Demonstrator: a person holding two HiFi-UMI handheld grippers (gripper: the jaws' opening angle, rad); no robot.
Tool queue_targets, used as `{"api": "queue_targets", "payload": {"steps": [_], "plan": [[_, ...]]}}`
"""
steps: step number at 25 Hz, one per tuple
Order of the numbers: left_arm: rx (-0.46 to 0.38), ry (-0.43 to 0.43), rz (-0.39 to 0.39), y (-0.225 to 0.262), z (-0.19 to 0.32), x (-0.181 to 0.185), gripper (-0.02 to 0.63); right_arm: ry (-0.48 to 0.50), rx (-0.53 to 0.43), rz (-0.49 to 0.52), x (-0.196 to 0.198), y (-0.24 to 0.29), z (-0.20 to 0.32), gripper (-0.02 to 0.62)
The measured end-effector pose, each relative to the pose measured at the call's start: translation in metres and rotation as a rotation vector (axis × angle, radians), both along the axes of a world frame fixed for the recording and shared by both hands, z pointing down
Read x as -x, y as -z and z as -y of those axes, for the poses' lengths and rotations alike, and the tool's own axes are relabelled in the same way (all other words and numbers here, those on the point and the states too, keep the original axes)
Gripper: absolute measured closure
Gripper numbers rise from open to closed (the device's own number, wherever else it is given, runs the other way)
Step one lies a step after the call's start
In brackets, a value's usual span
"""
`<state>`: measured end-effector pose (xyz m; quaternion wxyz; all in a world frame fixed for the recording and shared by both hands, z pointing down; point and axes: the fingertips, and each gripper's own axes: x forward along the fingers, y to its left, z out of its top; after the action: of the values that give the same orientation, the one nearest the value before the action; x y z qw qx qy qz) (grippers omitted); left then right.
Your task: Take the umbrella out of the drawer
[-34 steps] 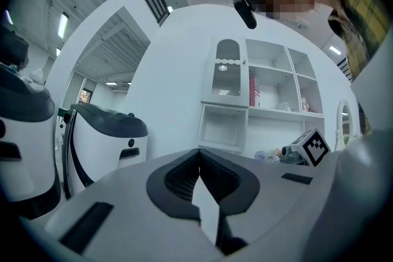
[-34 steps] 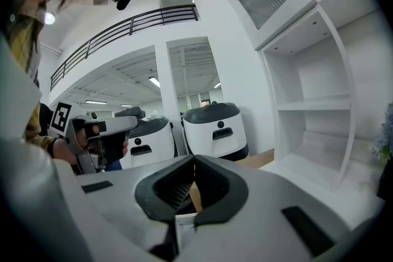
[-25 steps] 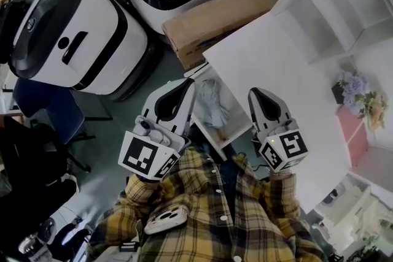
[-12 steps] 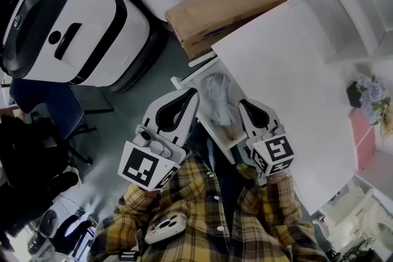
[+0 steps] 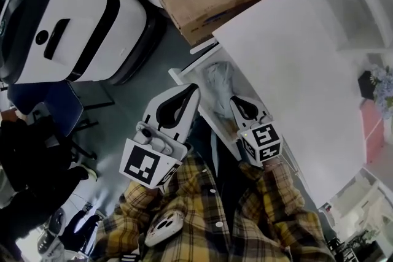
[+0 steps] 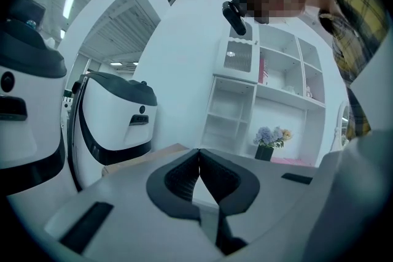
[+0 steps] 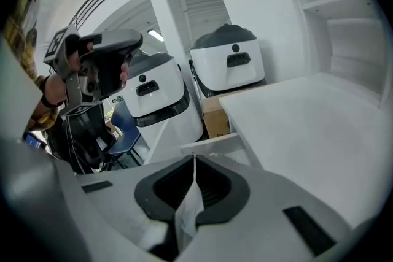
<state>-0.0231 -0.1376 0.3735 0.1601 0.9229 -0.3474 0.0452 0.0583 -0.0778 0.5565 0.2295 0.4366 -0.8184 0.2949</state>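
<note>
Pale umbrella in open drawer, just ahead of right tongs; left tongs alongside; both closed, empty; grab pending.

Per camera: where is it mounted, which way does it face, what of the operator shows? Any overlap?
Head view: on the person's head, aimed steeply down at the open drawer at the white table edge; shows plaid shirt, left gripper, right gripper.
Left gripper view: on the left gripper, roughly level over the table toward shelves and flowers; plaid sleeve at right.
Right gripper view: on the right gripper, tilted down at the drawer front; left gripper and plaid sleeve at left.
Shared: white machines in all three.
</note>
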Motion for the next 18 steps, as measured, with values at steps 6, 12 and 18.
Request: {"api": "queue_targets", "payload": {"steps": [6, 12, 18], "plan": [[0.018, 0.006, -0.007, -0.015, 0.0, -0.002, 0.584, -0.014, 0.078, -0.012, 0.001, -0.046, -0.008, 0.575], [0.026, 0.021, -0.007, -0.023, 0.0, 0.001, 0.584, -0.019, 0.12, -0.016, 0.0, -0.074, -0.011, 0.575], [0.034, 0.029, -0.008, -0.028, -0.002, 0.003, 0.584, -0.013, 0.156, -0.031, -0.001, -0.092, -0.014, 0.575]]}}
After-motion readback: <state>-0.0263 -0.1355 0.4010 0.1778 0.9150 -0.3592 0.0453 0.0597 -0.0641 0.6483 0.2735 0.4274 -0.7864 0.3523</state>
